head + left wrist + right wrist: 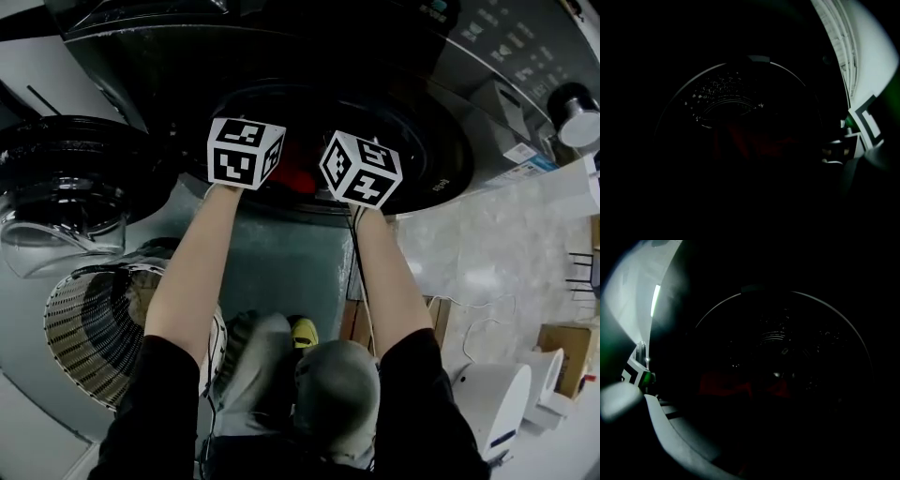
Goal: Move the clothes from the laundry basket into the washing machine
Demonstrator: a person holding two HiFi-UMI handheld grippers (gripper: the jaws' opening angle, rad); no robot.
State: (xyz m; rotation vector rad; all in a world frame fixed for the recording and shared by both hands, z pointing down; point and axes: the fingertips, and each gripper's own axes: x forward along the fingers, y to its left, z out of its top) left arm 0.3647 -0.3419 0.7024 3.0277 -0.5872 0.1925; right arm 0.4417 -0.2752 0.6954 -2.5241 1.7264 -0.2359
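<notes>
Left gripper (246, 153): jaws unreadable in dark.
Right gripper (361, 169): closed; red garment (298, 167) at tips, hold unclear.
Risk: release too near drum mouth (431, 141), garment spilling back out.

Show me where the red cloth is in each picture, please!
Head view: the red cloth peeks out just above the middle, in the machine's dark mouth.
Left gripper view: the red cloth is a dim patch a little below the middle.
Right gripper view: the red cloth is a dim patch low and left of the middle.
Shared landmark: the washing machine's round rim curves around it.
</notes>
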